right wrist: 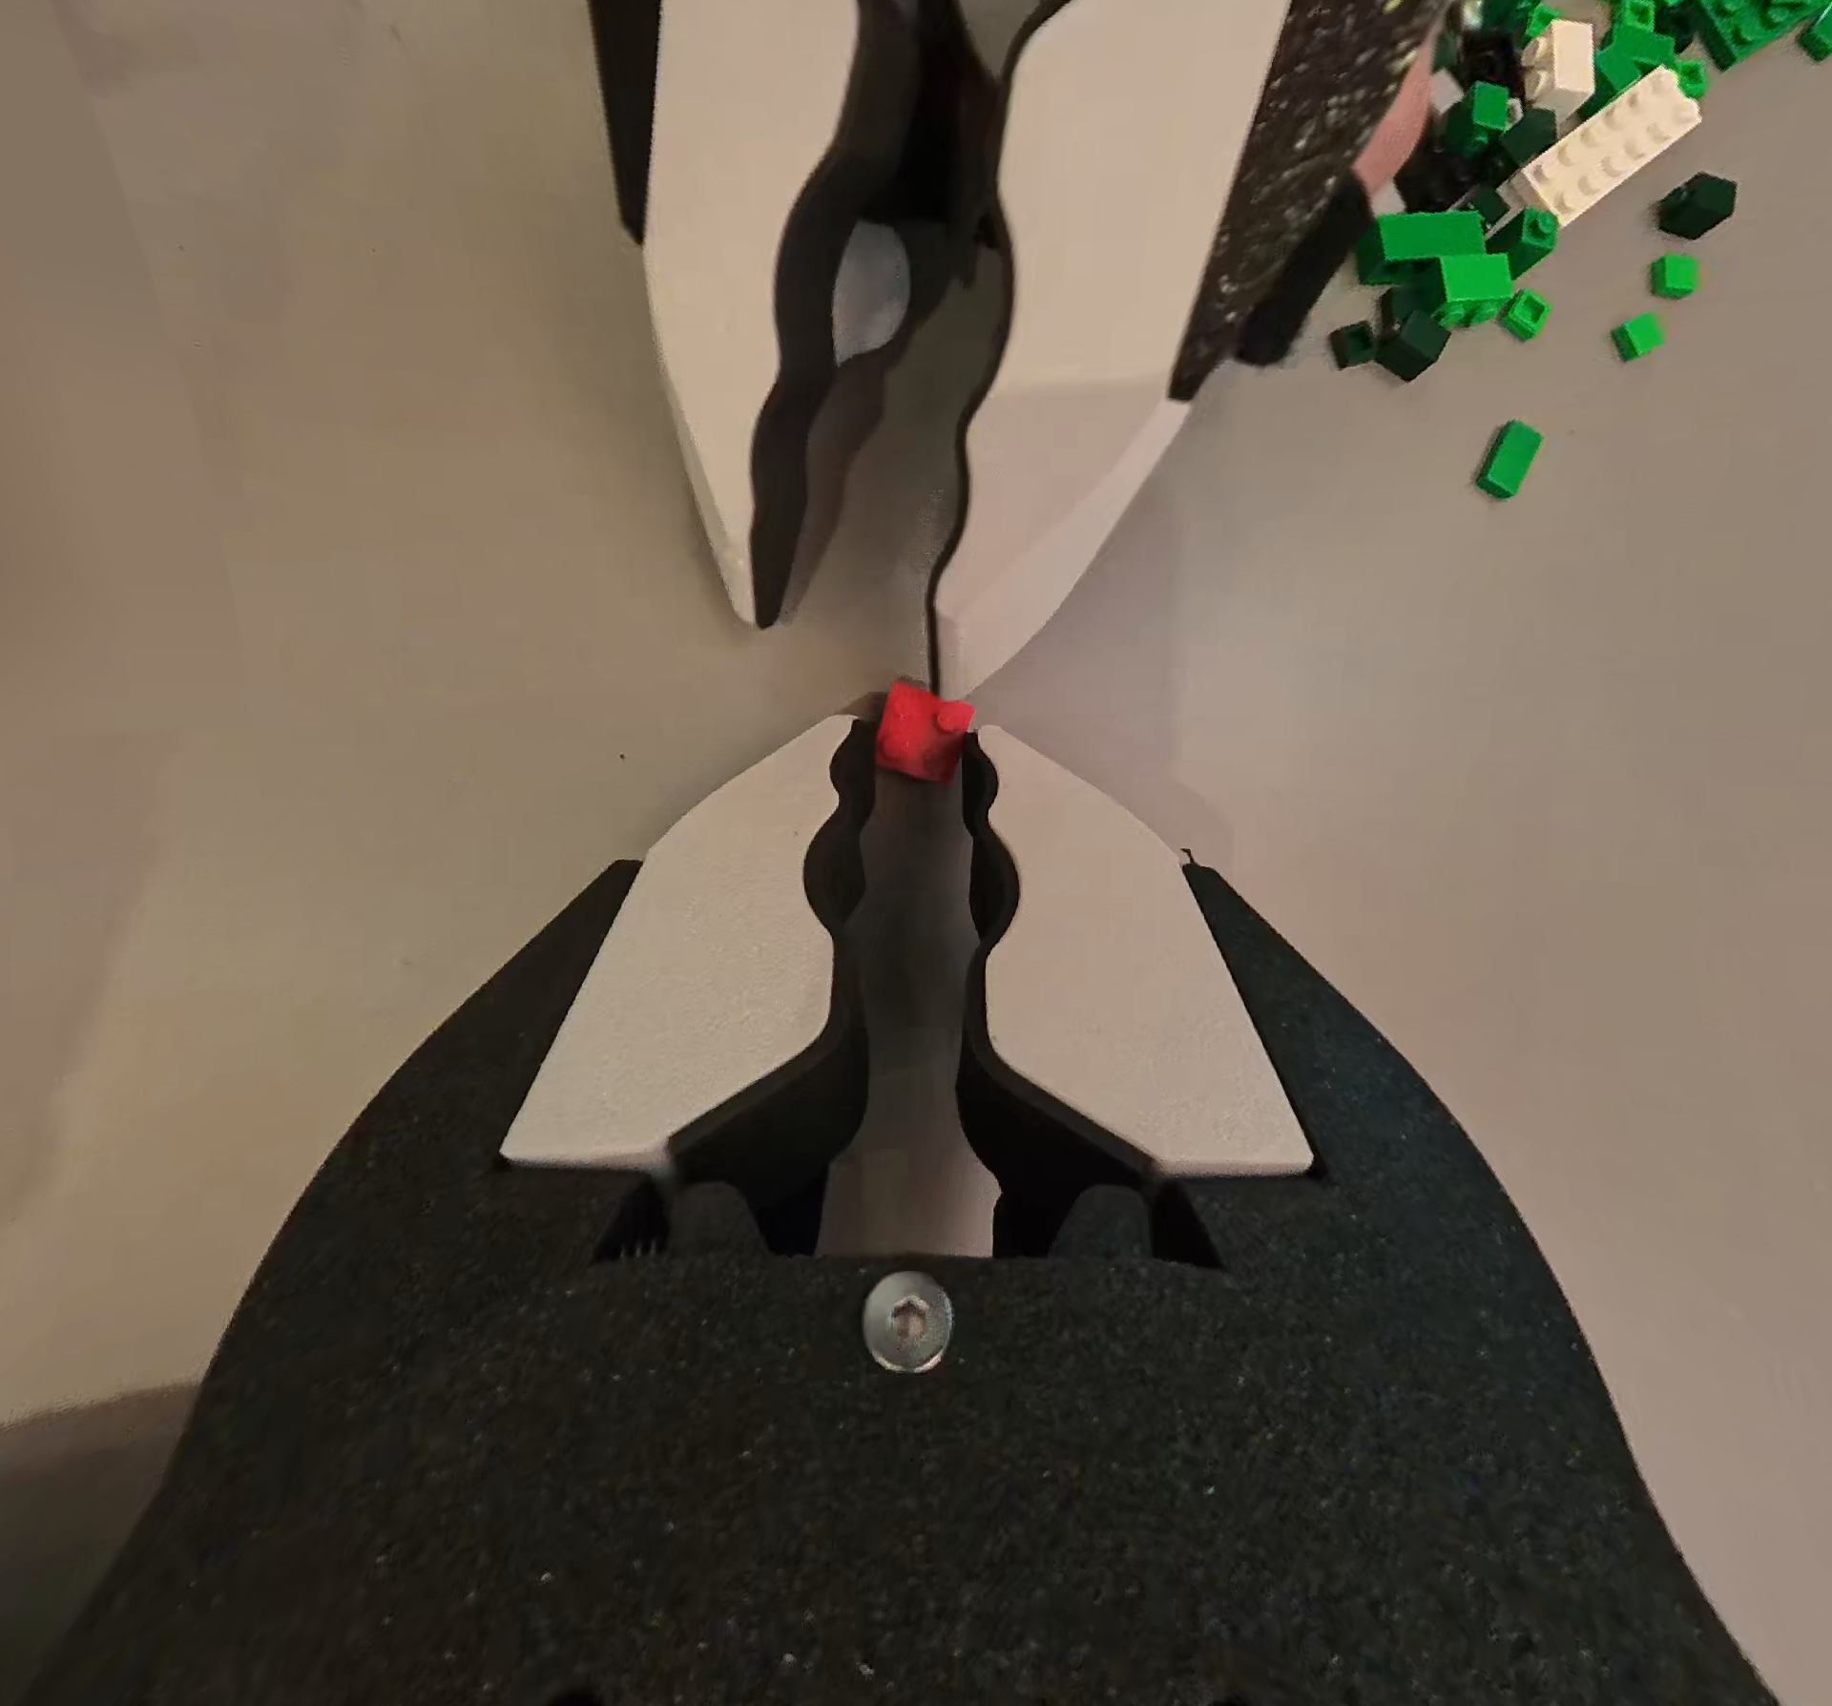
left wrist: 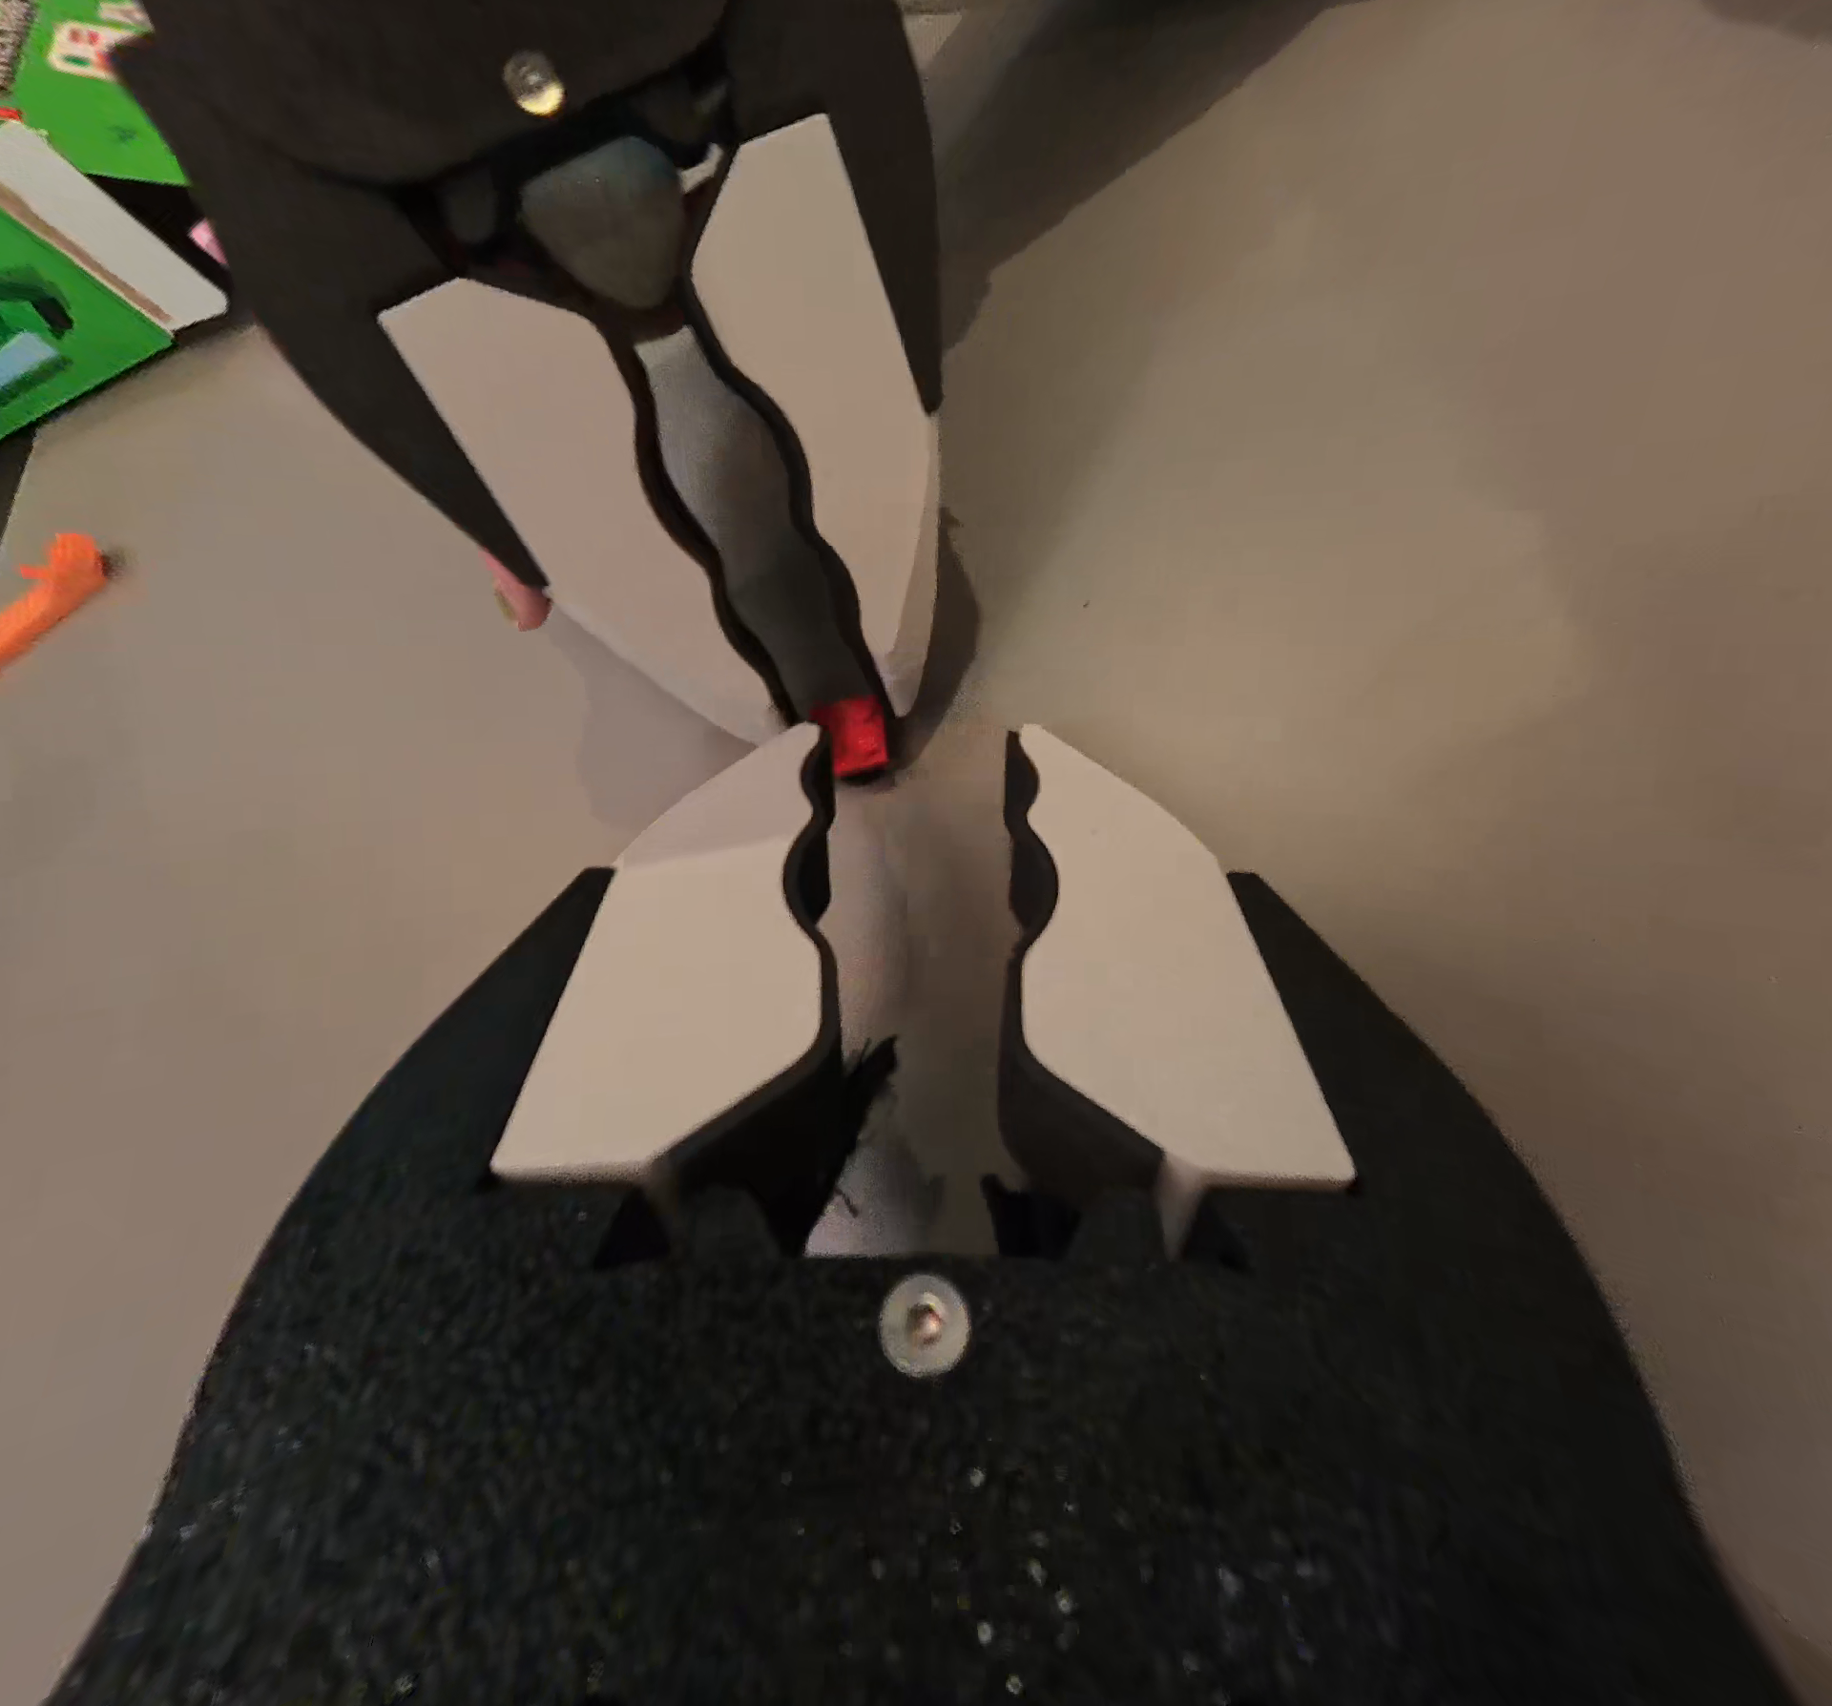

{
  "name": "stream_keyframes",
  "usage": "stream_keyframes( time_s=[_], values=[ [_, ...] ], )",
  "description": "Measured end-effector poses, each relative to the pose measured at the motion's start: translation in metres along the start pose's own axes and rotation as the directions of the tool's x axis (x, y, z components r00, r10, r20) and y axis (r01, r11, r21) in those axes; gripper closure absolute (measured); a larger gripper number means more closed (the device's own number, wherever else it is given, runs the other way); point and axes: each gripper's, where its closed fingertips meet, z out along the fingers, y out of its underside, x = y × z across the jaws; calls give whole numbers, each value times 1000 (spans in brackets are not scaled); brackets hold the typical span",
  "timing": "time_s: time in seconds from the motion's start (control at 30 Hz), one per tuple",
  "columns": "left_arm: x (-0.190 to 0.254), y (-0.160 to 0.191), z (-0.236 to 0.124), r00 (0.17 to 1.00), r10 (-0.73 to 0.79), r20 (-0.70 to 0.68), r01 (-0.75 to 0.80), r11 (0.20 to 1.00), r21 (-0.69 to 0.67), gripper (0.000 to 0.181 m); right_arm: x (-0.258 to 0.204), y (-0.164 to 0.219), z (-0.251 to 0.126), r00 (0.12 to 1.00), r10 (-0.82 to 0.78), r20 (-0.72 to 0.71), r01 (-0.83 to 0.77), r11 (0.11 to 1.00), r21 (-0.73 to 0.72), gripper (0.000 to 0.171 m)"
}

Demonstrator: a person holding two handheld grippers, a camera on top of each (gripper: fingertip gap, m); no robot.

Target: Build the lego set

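One small red brick (right wrist: 917, 743) sits pinched between the tips of the right gripper (right wrist: 917, 746), whose jaws press against its two sides, a single stud showing on the face turned toward the camera. In the left wrist view the same red brick (left wrist: 858, 738) shows at the tips of the right gripper (left wrist: 843, 717), which reaches in from above, its white fingers (left wrist: 555, 469) nearly together down to the brick. The left gripper (left wrist: 917, 746) faces the brick head-on with its jaws spread and nothing between them; its left fingertip lies just beside the brick, and whether it touches cannot be told. From the right wrist view the left gripper (right wrist: 853, 627) comes in from beyond the brick, one fingertip just above it. Under the brick lies a plain grey worktop (left wrist: 1338, 469). Beyond the brick and to the right in the right wrist view, a loose pile of bricks (right wrist: 1626, 72), mostly green, some dark green and white, spreads over the worktop, with a long white brick (right wrist: 1606, 147) at its near edge and a few green strays closer. Well to the left of the brick in the left wrist view lie an orange tool (left wrist: 55, 593), a small pink piece (left wrist: 525, 603) beside the right gripper, and a green box (left wrist: 69, 201) at the edge.
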Motion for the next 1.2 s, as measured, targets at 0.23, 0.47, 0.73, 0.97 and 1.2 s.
stream_keyframes(
  time_s=[0.23,0.47,0.73,0.97,1.2],
  values=[
    [5,4,8,998,-54,-32,53,997,-51,149,1,0,1,999,34,12,-34,999,24,154],
    [6,3,9,998,-57,-17,55,996,-69,148,1,0,1,999,44,9,-44,998,50,155],
    [-5,-1,0,992,-119,43,117,992,35,149,0,3,0,998,60,12,-61,996,64,149],
    [-5,2,2,991,-127,47,127,992,8,148,-1,3,3,994,105,35,-107,992,63,146],
    [-3,1,1,992,-117,51,116,993,16,148,-2,2,5,993,119,4,-119,993,-8,155]
  ],
)
